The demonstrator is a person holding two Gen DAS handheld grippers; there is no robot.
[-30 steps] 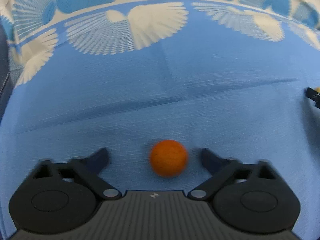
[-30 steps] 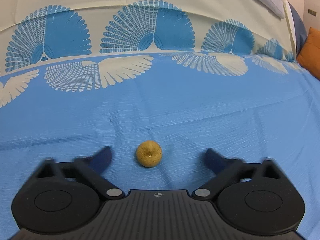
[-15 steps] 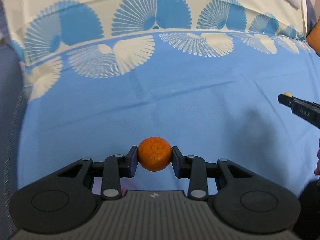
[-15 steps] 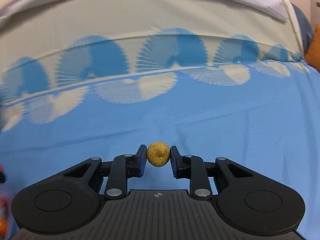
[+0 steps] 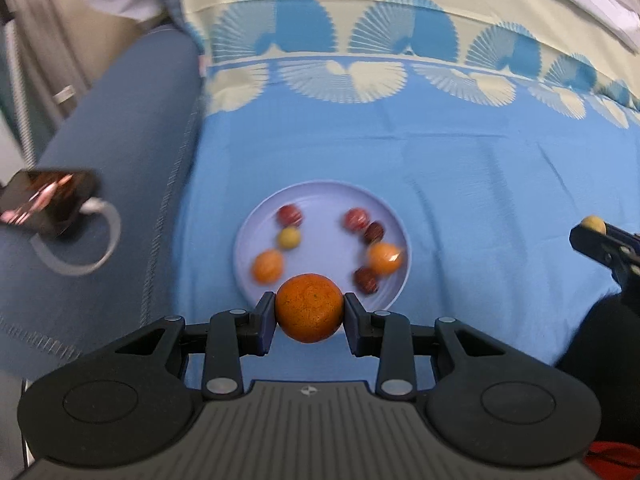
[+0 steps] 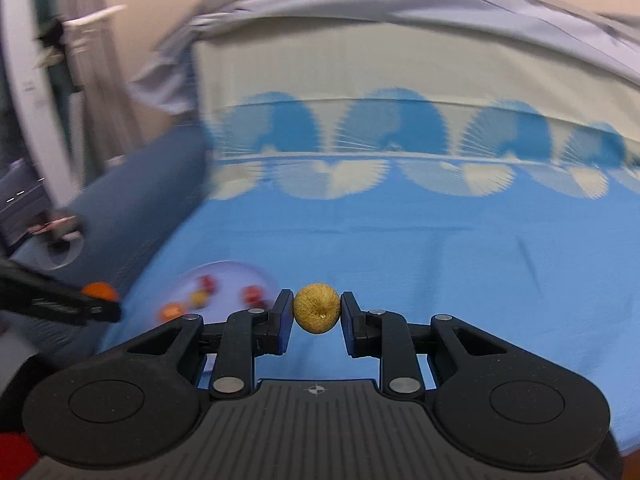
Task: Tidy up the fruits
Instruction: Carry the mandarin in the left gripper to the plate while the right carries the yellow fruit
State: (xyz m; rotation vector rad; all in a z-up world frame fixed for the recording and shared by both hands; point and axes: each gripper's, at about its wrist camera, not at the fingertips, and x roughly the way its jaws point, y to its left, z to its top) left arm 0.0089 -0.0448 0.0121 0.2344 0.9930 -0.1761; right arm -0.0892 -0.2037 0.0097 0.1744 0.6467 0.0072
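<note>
My left gripper is shut on an orange, held above the near rim of a pale blue plate. Several small fruits lie on that plate: red, yellow and orange ones. My right gripper is shut on a small tan round fruit, raised over the blue cloth. In the left wrist view the right gripper shows at the right edge with the tan fruit. In the right wrist view the left gripper with the orange is at the left, and the plate lies blurred beyond.
A blue cloth with fan patterns covers the surface. To the left runs a dark blue padded armrest bearing a phone with a white cable. A wall and furniture stand at the far left.
Both grippers closed on their fruits, the orange and the tan one, then lifted and swung left. The plate, armrest and phone have come into view.
</note>
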